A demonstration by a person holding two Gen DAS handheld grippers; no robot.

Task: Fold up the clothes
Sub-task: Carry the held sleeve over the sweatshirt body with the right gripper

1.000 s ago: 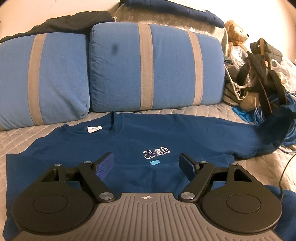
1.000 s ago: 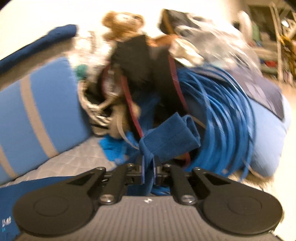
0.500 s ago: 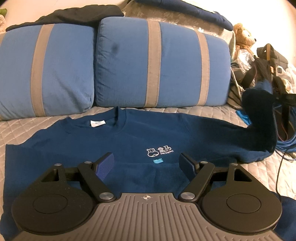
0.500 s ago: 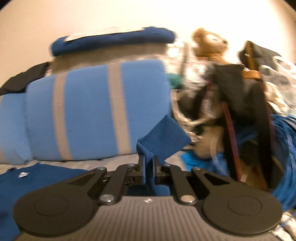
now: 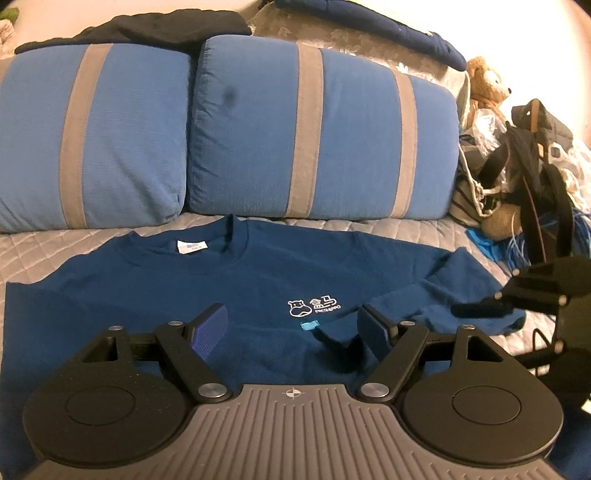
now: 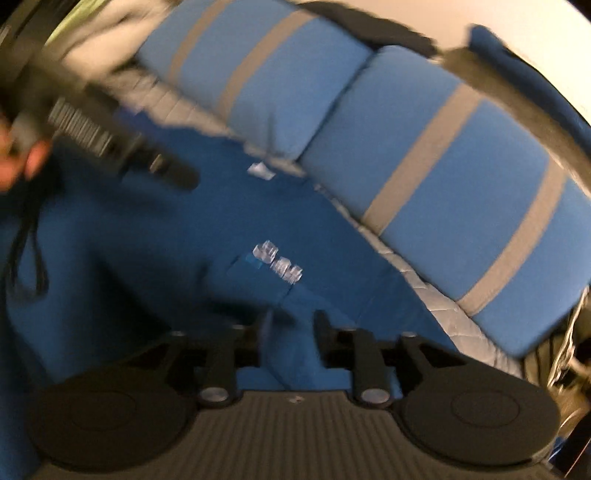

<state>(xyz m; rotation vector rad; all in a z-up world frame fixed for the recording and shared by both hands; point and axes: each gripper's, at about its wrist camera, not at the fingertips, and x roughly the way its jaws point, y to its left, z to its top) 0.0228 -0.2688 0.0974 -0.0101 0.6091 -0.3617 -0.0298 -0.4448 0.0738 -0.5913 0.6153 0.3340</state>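
A navy long-sleeve shirt [image 5: 207, 280] with a white chest logo [image 5: 313, 305] lies flat on the grey quilted bed, collar toward the pillows. Its right sleeve [image 5: 443, 295] is folded inward across the chest, cuff near the logo. My left gripper [image 5: 291, 326] is open and empty, low over the shirt's lower front. My right gripper [image 6: 290, 325] is open over the folded sleeve [image 6: 295, 310]; its view is blurred. It also shows in the left wrist view [image 5: 491, 308] at the right edge. The left gripper's body shows in the right wrist view [image 6: 122, 147].
Two blue pillows with grey stripes [image 5: 317, 136] stand along the back of the bed [image 5: 44, 251]. Dark clothes [image 5: 155, 26] lie on top of them. A teddy bear [image 5: 487, 85], black straps [image 5: 532, 155] and coiled blue cable [image 5: 524, 247] are piled at the right.
The right gripper carried the right sleeve from the cluttered right side over onto the shirt's chest and opened, letting it go. The left gripper stayed open in place.
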